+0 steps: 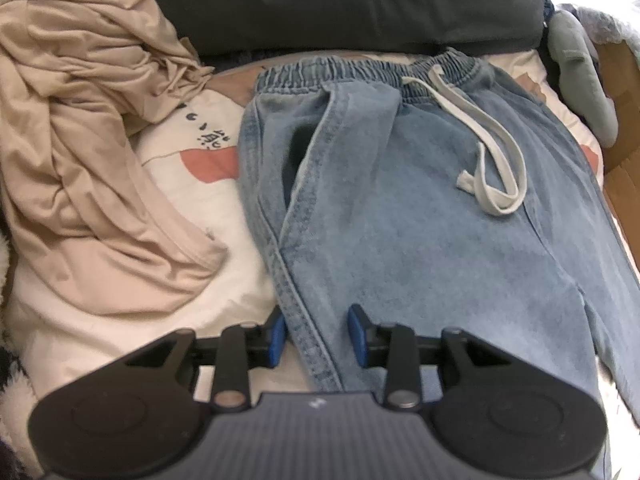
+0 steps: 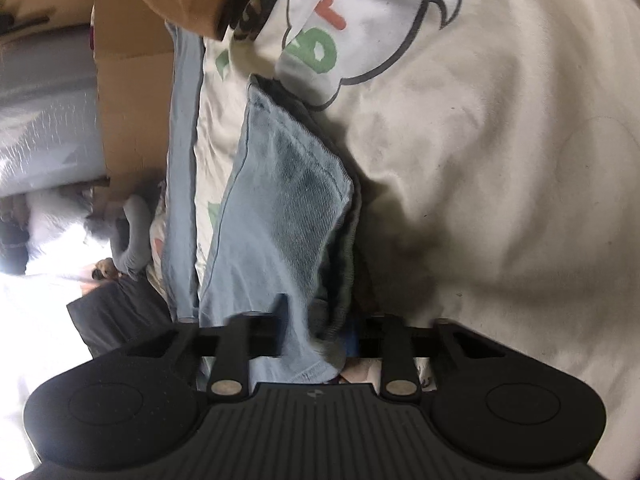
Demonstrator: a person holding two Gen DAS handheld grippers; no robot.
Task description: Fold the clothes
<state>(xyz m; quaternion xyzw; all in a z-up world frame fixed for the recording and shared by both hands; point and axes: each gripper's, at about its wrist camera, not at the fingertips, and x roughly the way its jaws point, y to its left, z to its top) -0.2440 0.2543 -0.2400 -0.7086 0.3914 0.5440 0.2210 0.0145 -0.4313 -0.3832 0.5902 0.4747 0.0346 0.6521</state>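
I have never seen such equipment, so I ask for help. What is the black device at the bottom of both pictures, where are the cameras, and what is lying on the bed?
Each black device is a two-finger gripper that a person holds, one in each hand. A camera on each looks forward along its fingers.

The left gripper view shows light blue jeans spread on a printed bed cover, with a crumpled beige garment beside them. The jeans' side seam lies between its blue pads, which stand apart.

In the right wrist view, the right gripper has a jeans leg end between its fingers and looks closed on it.
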